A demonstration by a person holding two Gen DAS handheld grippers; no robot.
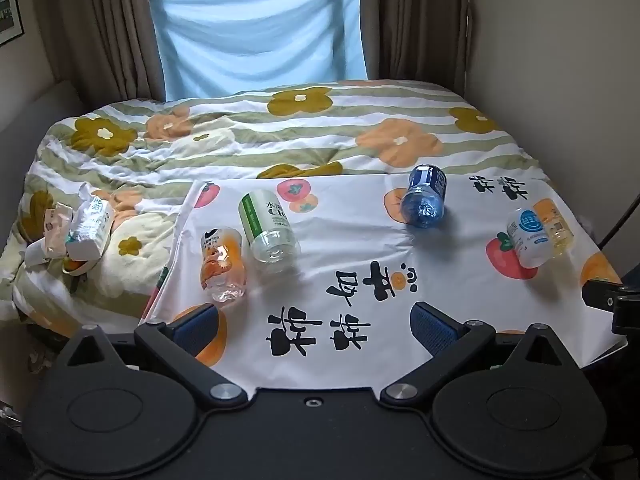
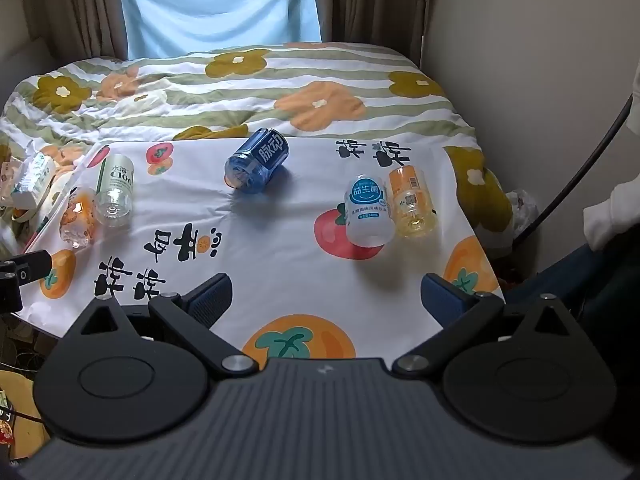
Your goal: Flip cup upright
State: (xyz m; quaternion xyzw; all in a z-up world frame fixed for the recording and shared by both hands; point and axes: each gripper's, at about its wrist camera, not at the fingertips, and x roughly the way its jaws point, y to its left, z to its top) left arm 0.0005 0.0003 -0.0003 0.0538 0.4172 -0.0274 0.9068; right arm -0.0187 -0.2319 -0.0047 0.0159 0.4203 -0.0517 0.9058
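Bedroom setting: a bed under a floral striped quilt [image 1: 280, 136], brown curtains and a pale blue cloth [image 1: 256, 36] across the window at top centre. White cloth printed with persimmons and black characters [image 1: 360, 248] is spread over the near part of the bed.

Five cut-bottle cups lie on their sides on this cloth:
- clear cup with orange label [image 1: 222, 266], lower left of the left wrist view, touching or just beside
- clear cup with green-and-white label [image 1: 269, 226], directly to its right;
- blue translucent cup with dark blue label [image 1: 425, 196], centre right, apart from the others;
- white cup with blue round logo [image 1: 527, 236] at the right edge, lying against
- yellow translucent cup [image 1: 556, 220] behind it.

Tissue packs [image 1: 86, 226] sit on the quilt at left.

Left gripper [image 1: 316, 322]: blue-padded fingers spread wide, nothing between them, low at the near cloth edge.

Right gripper [image 2: 326, 294]: fingers likewise wide apart, empty, near the cloth's front edge; white cup [image 2: 367, 214] and yellow cup [image 2: 412, 202] lie above it, right of centre.
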